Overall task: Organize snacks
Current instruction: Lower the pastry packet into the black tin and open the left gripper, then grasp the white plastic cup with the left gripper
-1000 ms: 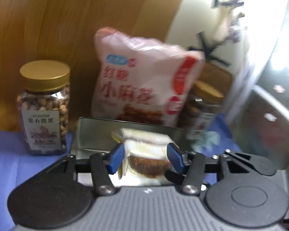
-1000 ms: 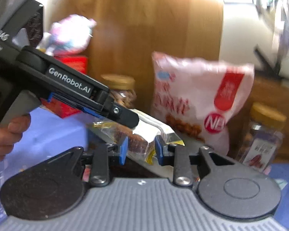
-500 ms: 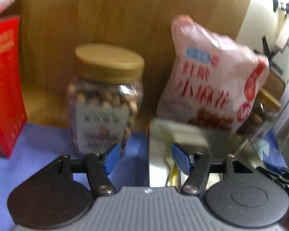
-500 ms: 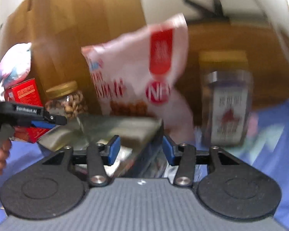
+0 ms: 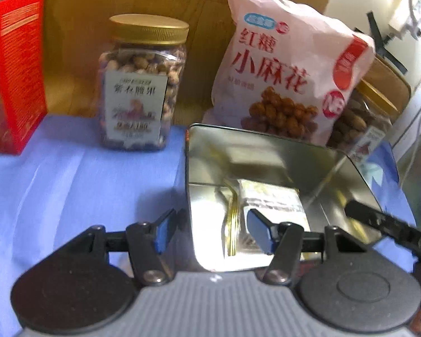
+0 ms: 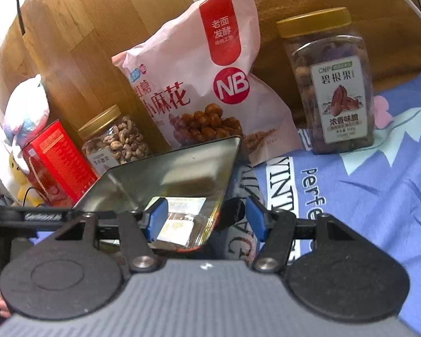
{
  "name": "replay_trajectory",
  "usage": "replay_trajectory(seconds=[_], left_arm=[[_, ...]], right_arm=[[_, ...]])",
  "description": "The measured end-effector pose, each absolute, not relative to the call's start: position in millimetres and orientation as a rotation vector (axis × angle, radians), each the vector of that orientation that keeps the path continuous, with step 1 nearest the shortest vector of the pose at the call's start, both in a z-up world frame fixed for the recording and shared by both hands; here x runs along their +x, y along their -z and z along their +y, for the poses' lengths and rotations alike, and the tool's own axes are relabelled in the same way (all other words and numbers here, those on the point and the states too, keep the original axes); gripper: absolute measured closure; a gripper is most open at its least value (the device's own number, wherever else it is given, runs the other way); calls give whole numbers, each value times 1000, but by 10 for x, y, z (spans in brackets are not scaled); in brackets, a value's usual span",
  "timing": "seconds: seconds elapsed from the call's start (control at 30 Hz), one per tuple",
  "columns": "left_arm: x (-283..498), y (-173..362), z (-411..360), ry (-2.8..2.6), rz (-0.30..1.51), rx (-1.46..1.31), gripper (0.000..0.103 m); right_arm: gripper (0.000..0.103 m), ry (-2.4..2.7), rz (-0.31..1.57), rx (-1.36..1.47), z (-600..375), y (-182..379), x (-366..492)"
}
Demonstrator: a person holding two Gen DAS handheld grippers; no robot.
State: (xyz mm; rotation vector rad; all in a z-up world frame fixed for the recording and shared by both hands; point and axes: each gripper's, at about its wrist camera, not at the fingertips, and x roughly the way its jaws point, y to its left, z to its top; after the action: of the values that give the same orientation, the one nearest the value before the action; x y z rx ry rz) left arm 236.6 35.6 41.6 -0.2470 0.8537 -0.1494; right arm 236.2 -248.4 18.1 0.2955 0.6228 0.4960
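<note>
Left wrist view: the left gripper (image 5: 210,231) straddles the near-left wall of the metal tin (image 5: 348,165), one finger outside and one inside; its jaws are closing, but the pads press on nothing. A second ago they pinched the wrapped snack (image 5: 269,196) — it now lies inside the tin. Behind stand the cashew jar (image 5: 143,84) and the pink bag (image 5: 289,64) on the blue-clothed bench (image 5: 70,179).

Right wrist view: the right gripper (image 6: 207,219) is spread and opening, its former pinch on the snack (image 6: 179,219) released; the tin's right wall (image 6: 227,174) passes between the fingers. Judgement: this snack is stowed — both grippers are free for the next item.
</note>
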Motion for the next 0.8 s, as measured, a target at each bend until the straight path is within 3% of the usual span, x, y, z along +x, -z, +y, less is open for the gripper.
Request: replay_trajectory(seconds=[0.27,0.47,0.8], left_arm=[[2071,-530,643,209,828,-317,42],[1753,-654,1178,184,705,-317,40],[1730,-217,950,296,716,72,41]], right_arm=[[41,-515,637,270,-2445,-218,2176],[40,-450,401,256,-2671,-528,1608],[40,-523,441,232,-2374,-135,925]])
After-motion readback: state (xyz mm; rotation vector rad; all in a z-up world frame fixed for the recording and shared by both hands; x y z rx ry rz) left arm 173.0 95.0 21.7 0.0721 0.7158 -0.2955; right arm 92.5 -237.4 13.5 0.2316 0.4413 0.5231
